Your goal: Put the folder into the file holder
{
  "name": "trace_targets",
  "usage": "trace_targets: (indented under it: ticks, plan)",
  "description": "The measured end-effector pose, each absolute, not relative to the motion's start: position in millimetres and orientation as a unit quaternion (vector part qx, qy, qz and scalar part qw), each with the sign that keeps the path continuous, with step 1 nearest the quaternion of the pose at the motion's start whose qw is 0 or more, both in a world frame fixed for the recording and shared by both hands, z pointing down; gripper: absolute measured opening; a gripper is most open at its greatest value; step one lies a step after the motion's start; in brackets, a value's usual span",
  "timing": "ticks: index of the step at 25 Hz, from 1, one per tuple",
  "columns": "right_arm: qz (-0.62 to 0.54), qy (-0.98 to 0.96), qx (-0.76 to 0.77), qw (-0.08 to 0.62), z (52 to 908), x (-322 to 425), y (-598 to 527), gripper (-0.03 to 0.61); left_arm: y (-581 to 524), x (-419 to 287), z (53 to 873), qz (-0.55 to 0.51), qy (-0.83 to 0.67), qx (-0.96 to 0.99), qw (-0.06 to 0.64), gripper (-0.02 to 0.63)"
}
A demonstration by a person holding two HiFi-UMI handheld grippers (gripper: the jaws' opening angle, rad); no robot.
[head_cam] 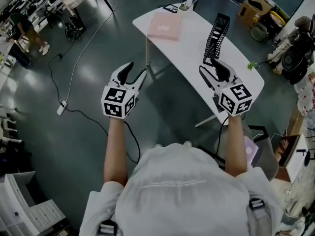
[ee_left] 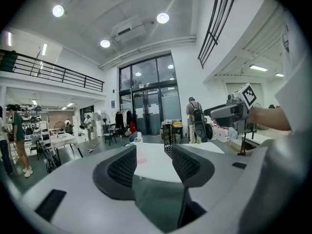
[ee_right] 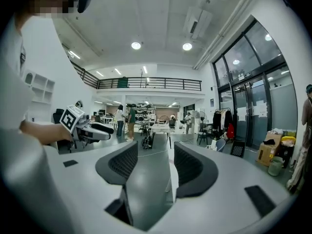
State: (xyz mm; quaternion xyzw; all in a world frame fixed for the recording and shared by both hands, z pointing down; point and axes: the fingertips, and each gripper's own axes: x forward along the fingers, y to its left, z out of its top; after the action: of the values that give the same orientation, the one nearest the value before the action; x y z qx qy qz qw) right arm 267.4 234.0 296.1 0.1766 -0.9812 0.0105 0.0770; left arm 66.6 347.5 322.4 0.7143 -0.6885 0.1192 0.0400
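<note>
A pink folder (head_cam: 165,26) lies flat at the far end of the white table (head_cam: 189,53). The black mesh file holder (head_cam: 216,36) stands upright on the table's right side. My left gripper (head_cam: 135,72) hangs over the floor, left of the table, open and empty. My right gripper (head_cam: 209,65) is over the near part of the table, just short of the file holder, also open and empty. In the left gripper view the gripper (ee_left: 153,152) points at the table, with the file holder (ee_left: 167,139) past its jaws. In the right gripper view nothing sits inside the gripper (ee_right: 156,152).
A white cup of small items (head_cam: 186,5) and a dark flat object (head_cam: 171,8) sit at the table's far end. A cable with a power strip (head_cam: 61,107) runs across the floor at the left. Boxes and bags (head_cam: 261,9) crowd the right side.
</note>
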Motion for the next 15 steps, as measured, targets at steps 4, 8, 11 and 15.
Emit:
trace_targets:
  ticks: [4, 8, 11, 15]
  plan:
    - [-0.001, -0.982, 0.172, 0.084, 299, 251, 246, 0.284, 356, 59, 328, 0.125, -0.677, 0.724, 0.041, 0.298]
    - [0.005, -0.980, 0.180, 0.082, 298, 235, 253, 0.287, 365, 42, 332, 0.129, -0.680, 0.721, 0.043, 0.314]
    - [0.017, -0.978, 0.192, 0.081, 301, 229, 257, 0.285, 372, 31, 341, 0.130, -0.682, 0.718, 0.055, 0.313]
    - [0.033, -0.974, 0.204, 0.096, 312, 225, 256, 0.285, 375, 21, 357, 0.138, -0.676, 0.719, 0.082, 0.311]
